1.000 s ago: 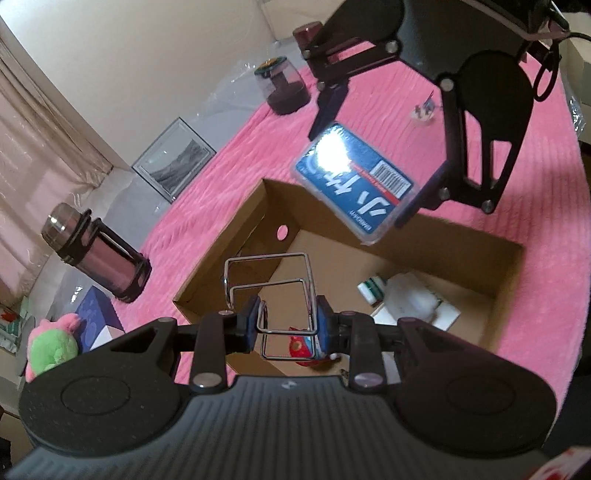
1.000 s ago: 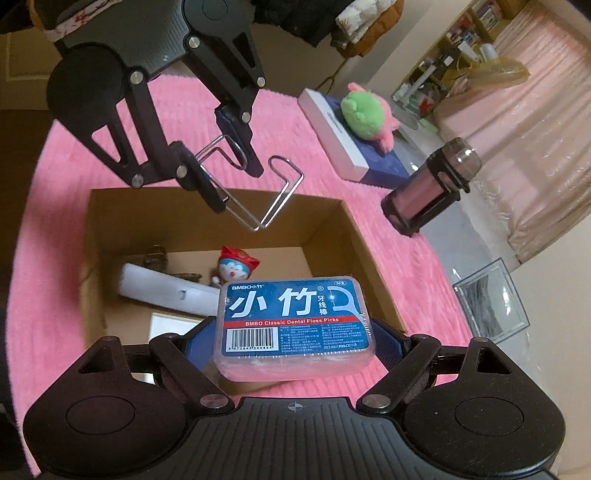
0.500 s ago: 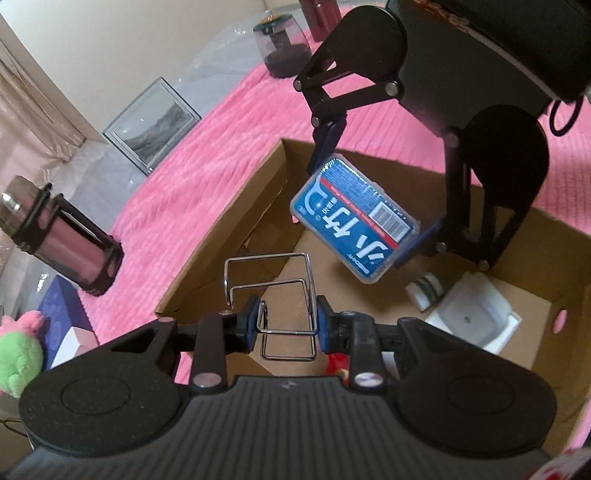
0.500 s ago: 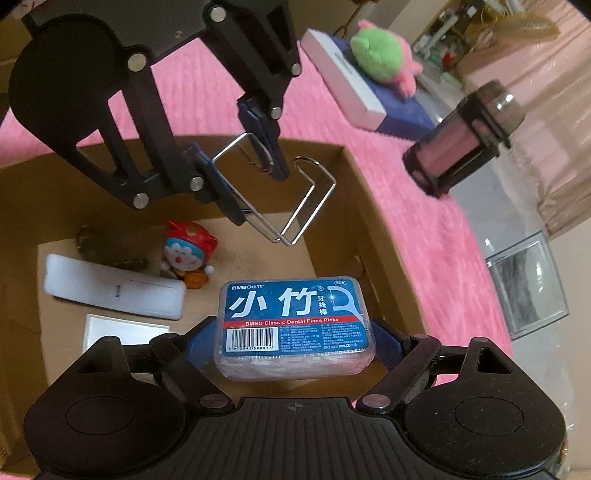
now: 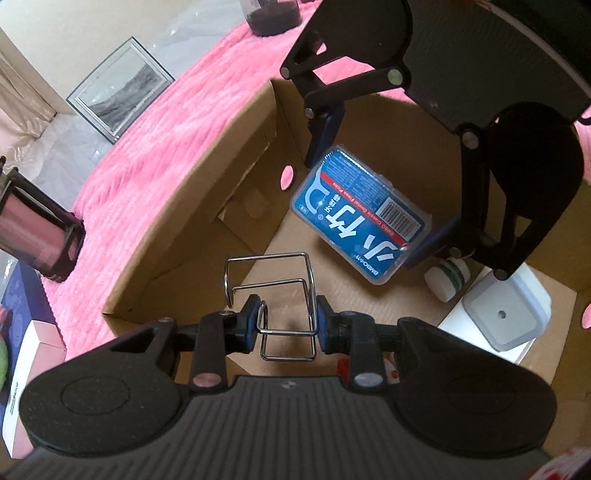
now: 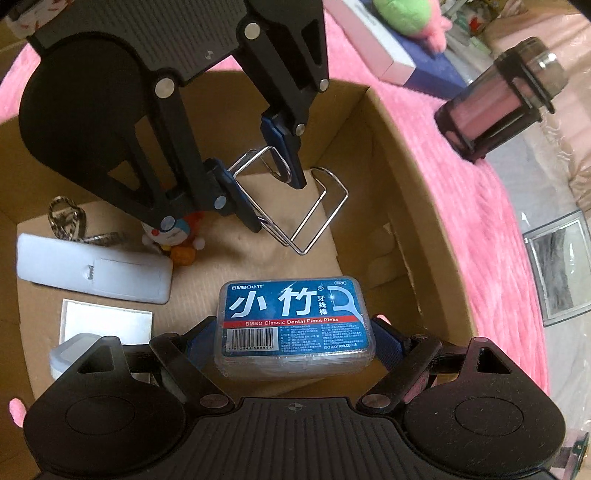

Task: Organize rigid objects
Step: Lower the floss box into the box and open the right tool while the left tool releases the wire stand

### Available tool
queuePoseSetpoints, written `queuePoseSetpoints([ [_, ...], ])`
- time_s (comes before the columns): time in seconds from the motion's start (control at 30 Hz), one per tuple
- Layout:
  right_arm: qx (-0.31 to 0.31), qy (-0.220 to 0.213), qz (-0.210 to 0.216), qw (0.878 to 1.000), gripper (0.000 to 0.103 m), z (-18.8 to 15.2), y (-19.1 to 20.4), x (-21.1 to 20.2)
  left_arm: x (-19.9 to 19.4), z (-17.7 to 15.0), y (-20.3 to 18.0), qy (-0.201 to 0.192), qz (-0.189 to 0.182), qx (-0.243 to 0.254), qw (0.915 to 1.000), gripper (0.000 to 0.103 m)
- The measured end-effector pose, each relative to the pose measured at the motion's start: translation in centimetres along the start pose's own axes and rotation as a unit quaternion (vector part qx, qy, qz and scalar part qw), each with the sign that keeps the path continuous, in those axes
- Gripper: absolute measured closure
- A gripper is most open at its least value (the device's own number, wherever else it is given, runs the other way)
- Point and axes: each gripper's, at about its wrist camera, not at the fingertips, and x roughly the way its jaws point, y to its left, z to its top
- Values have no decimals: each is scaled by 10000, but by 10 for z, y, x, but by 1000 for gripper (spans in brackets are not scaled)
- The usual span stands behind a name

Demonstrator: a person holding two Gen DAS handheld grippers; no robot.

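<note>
My left gripper is shut on a bent metal wire holder and holds it inside the open cardboard box, above its floor. It also shows in the right wrist view. My right gripper is shut on a blue dental floss pick box, also low inside the cardboard box. The floss box shows in the left wrist view between the right gripper's blue pads.
In the box lie a white flat case, a small cartoon figure, a key ring, a white square item and a small white bottle. Outside on the pink cover stand a dark jar, a framed picture and a plush toy.
Both grippers have come down from above the box rim to inside the box, each still holding its object. The box now fills both views.
</note>
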Motion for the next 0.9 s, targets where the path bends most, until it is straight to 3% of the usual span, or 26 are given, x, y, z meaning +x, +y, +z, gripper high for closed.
queuePoseSetpoints([
  [0.9, 127, 308, 121, 9994, 20, -1, -11, 33, 35, 1, 4, 447, -87, 7, 9990, 76],
])
